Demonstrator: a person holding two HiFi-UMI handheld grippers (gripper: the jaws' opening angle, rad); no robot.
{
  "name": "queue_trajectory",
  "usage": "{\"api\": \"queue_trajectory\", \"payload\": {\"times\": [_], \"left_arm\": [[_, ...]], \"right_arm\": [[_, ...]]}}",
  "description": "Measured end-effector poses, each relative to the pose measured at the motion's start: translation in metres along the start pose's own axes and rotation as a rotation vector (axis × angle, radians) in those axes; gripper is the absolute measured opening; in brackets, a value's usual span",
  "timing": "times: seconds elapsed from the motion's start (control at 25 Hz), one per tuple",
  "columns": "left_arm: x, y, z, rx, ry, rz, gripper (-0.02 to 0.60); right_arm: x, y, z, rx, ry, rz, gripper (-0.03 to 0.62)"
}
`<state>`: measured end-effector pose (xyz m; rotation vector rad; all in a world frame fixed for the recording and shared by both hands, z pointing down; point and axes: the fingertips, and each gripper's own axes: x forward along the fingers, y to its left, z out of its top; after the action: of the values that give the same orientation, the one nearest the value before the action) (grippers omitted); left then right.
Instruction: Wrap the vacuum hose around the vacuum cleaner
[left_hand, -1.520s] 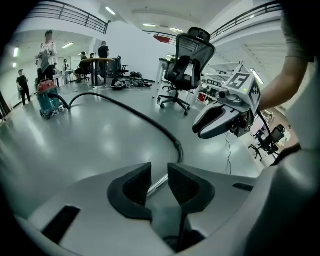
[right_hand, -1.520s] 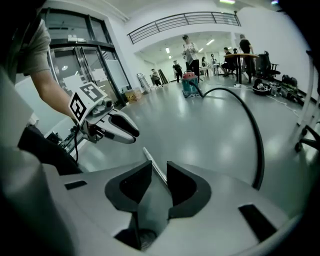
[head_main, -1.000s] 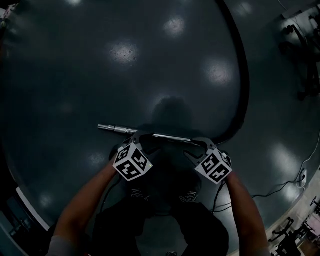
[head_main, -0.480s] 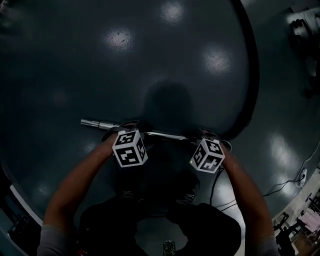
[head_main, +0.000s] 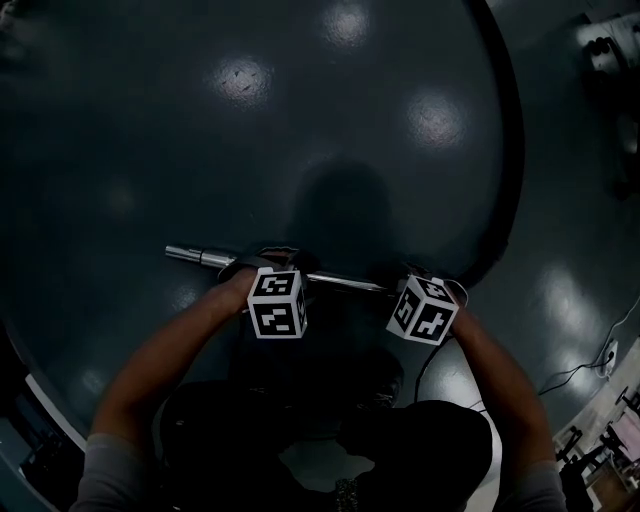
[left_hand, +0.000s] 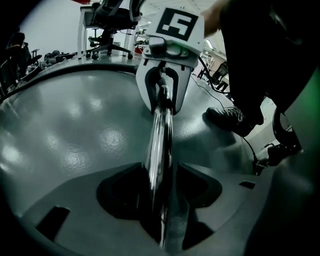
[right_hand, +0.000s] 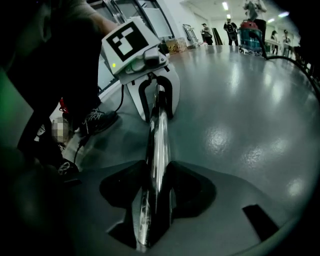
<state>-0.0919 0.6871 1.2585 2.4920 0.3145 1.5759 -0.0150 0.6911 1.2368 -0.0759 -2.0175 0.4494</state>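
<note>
Tube (head_main: 340, 282) of the vacuum, a shiny metal pipe, is held low in front of the person, above the floor (head_main: 250, 150). Its long axis goes across the body, almost level. The free end, with a thicker collar, points to the person's left, and the other end is at the right side, toward the hose (head_main: 517, 160).

The left gripper (head_main: 268, 268) has its jaws pressed on the tube from both sides, at a middle width. The right gripper (head_main: 405, 288) clamps it in the same manner, further along to the right. Each gripper view looks along the tube to the other gripper, so the two face each other. Both bare forearms come from the lower edge of the head view, reaching forward and down and drawing closer toward the tube. The marker cubes sit on top of the hands. One dark shoe (left_hand: 230, 120) stands on the floor just beside the tube line.

Against one second ago, more of the tube sticks out beyond the left gripper, and both cubes lie closer to the tube. Against half a second ago almost nothing differs.

Beyond the grippers, the black hose lies in a long arc on the floor and curves back toward the right gripper. Far off in the right gripper view stands a small red-topped machine (right_hand: 250, 30), probably the vacuum cleaner.
</note>
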Motion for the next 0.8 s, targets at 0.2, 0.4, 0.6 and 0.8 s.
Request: {"api": "queue_trajectory", "payload": {"times": [0.2,0.4,0.6,0.8], "left_arm": [[-0.003,0.002,-0.007,0.047,0.022,0.005,0.218],[-0.026,0.016,-0.003,0.142,0.073,0.097,0.115],[-0.057,0.021,0.012,0.148,0.077,0.063,0.112],[-0.094,0.01,0.03,0.114,0.093,0.004,0.112]], "right_arm": [[-0.027,0.002,0.026,0.073,-0.063,0.086,0.17],[-0.065,0.006,0.048,0.107,-0.078,0.12,0.17],[-0.096,0.005,0.063,0.091,-0.117,0.094,0.172],[-0.137,0.008,0.085,0.012,-0.186,-0.008,0.194]]}}
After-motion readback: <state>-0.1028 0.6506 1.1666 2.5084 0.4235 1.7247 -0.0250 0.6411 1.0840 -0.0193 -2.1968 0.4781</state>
